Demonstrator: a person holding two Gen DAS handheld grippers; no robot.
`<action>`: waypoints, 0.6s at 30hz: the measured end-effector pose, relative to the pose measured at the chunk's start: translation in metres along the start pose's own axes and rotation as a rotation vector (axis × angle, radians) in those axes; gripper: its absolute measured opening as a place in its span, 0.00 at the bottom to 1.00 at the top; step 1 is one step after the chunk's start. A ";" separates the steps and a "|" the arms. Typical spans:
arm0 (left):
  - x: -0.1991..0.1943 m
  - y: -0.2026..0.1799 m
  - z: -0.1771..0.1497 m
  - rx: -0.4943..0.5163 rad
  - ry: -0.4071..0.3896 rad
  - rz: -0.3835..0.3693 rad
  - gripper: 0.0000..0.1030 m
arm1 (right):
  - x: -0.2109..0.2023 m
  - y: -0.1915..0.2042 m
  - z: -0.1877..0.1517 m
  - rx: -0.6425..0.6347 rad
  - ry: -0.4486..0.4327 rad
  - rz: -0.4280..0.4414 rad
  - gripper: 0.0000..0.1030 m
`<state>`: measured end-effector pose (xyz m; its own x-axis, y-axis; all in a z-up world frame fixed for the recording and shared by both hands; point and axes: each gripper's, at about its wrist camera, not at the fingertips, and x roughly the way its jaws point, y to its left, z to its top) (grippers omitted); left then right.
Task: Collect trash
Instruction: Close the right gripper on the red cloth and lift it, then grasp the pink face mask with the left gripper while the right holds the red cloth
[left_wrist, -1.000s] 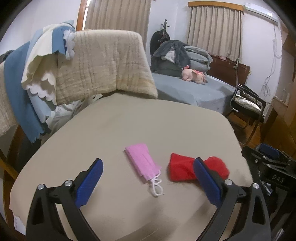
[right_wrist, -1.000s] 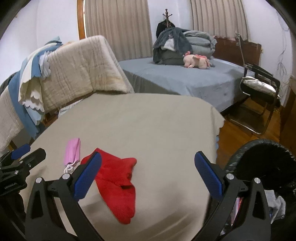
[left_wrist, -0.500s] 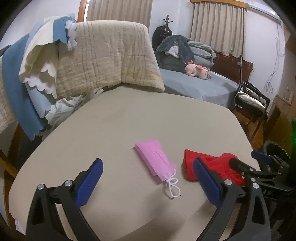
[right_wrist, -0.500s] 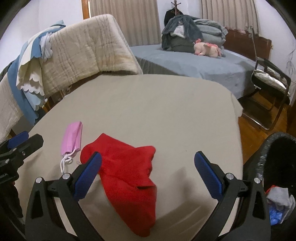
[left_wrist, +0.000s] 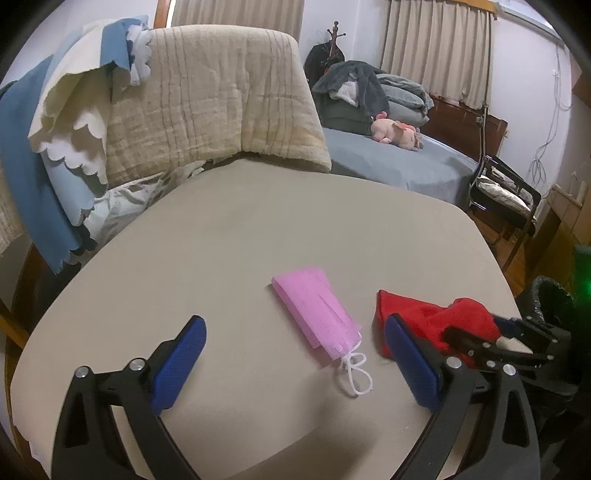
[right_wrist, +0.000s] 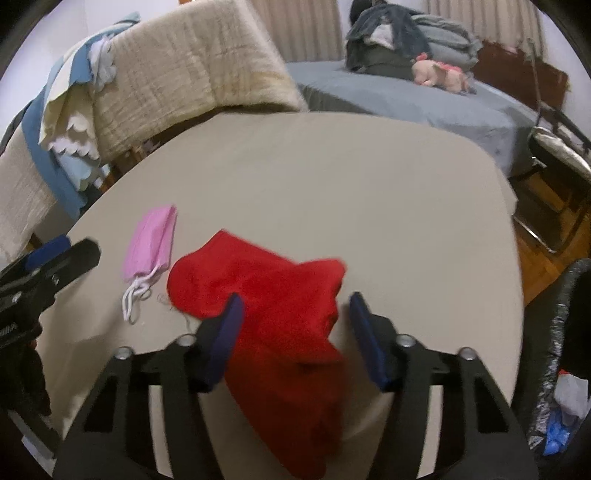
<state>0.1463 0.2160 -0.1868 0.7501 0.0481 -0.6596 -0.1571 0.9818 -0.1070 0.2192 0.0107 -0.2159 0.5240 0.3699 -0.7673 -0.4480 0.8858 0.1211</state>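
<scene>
Red sock (right_wrist: 266, 295): fuzzy knit, crumpled, lying flat on the smooth beige table (right_wrist: 369, 184). Pink mask (left_wrist: 317, 317): pleated, rectangular, white ear loops, just beside the sock on its left. Right gripper (right_wrist: 295, 317): low over the table, 2 blue ribbed pads straddling the sock, partly closed, not yet pinching. Left gripper (left_wrist: 295, 354): level, spread wide, holding nothing, mask ahead of it. Black-lined bin (right_wrist: 554, 369) off the table's right edge.
</scene>
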 end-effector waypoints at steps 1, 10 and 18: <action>0.001 0.000 0.000 0.000 0.002 -0.001 0.92 | 0.001 0.002 0.000 -0.005 0.007 0.010 0.38; 0.005 -0.005 0.001 0.004 0.018 -0.012 0.90 | -0.002 0.003 0.000 -0.011 0.005 0.064 0.10; 0.020 -0.015 0.005 0.014 0.051 -0.019 0.85 | -0.013 -0.020 0.012 0.027 -0.050 0.023 0.10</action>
<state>0.1668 0.2036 -0.1944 0.7192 0.0204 -0.6945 -0.1336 0.9850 -0.1094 0.2302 -0.0084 -0.2007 0.5498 0.4031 -0.7316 -0.4406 0.8841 0.1560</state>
